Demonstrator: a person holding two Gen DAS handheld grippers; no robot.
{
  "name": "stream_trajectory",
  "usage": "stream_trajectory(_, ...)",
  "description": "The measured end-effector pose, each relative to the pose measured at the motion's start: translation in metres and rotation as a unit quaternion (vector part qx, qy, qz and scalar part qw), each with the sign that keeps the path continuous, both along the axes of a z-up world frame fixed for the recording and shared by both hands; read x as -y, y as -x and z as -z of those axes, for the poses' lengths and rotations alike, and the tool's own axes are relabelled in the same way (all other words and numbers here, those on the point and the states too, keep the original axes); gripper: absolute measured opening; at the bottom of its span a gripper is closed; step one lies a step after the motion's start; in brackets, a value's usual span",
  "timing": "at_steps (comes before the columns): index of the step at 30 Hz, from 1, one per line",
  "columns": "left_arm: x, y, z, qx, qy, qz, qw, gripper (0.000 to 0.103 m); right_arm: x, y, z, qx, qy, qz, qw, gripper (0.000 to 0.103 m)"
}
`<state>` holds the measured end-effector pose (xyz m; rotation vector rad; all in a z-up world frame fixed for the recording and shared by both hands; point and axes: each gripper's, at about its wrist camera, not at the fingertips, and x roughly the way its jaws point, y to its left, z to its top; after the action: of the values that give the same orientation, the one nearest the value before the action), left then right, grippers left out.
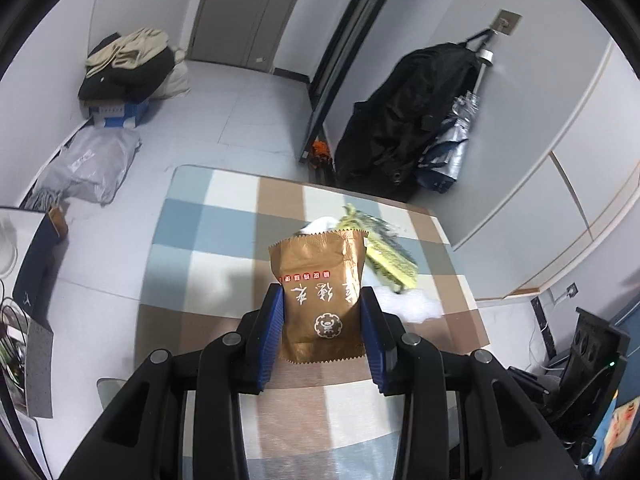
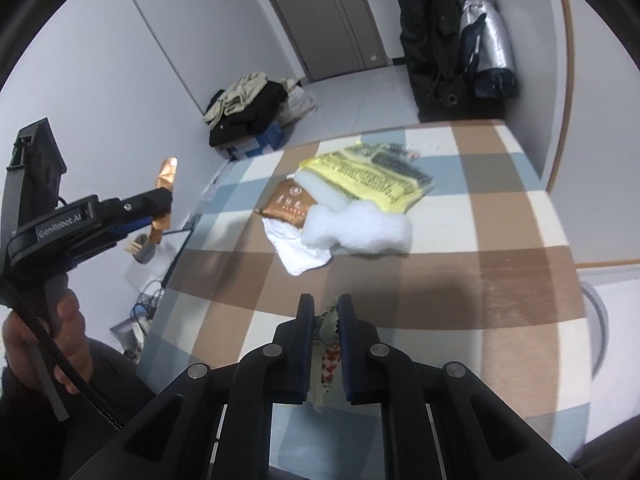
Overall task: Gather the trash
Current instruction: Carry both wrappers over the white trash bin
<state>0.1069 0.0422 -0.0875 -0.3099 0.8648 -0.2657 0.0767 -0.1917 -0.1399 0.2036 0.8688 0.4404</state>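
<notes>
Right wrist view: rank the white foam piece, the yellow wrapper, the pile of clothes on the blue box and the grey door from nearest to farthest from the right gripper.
1. White foam piece, mid-table, ahead of the right gripper.
2. Yellow wrapper, just behind the foam.
3. Pile of clothes, on the floor beyond the table, left.
4. Grey door, at the far wall.

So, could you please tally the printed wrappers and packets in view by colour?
Brown: 2, the held brown wrapper in the left tool and the second brown wrapper on the table
Yellow: 1, the yellow packet
Red-and-white: 1, the crumpled wrapper in the right tool
Total: 4
</notes>
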Motion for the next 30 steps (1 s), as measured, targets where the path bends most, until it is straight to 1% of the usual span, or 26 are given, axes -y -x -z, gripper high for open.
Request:
stream_trajectory(5, 0.031, 0.004, -0.01, 0.011, -0.027, 0.022, 0.9993, 0.032, 0.027, 0.009, -0.023, 0.029, -0.025, 0.018, 0.999, 0.011)
stream_trajectory(8, 0.046, 0.006, -0.014, 0.007, -0.007, 0.038, 0.9992, 0.032, 0.048, 0.013, -0.038, 0.047, -0.041, 0.031, 0.998, 0.011)
stream_trajectory(14, 0.098, 0.006, -0.033, 0.015, -0.009, 0.067, 0.9976, 0.032, 0.097, 0.023, -0.073, 0.089, -0.057, 0.062, 0.993, 0.01)
stream_trajectory(17, 0.127, 0.003, -0.04, 0.018, -0.008, 0.089, 0.9958, 0.032, 0.125, 0.03, -0.088, 0.106, -0.057, 0.082, 0.989, 0.01)
stream_trajectory(19, 0.145, 0.001, -0.042, 0.013, 0.0, 0.104, 0.9945, 0.032, 0.148, 0.035, -0.097, 0.111, -0.061, 0.096, 0.987, 0.01)
stream_trajectory(24, 0.199, -0.005, -0.045, 0.003, -0.003, 0.149, 0.9888, 0.032, 0.199, 0.05, -0.109, 0.118, -0.064, 0.136, 0.982, 0.01)
stream_trajectory(27, 0.226, -0.01, -0.044, -0.004, -0.003, 0.173, 0.985, 0.032, 0.23, 0.059, -0.109, 0.114, -0.066, 0.164, 0.978, 0.01)
stream_trajectory(30, 0.254, -0.018, -0.035, -0.02, -0.002, 0.197, 0.9801, 0.032, 0.263, 0.066, -0.103, 0.101, -0.065, 0.196, 0.973, 0.01)
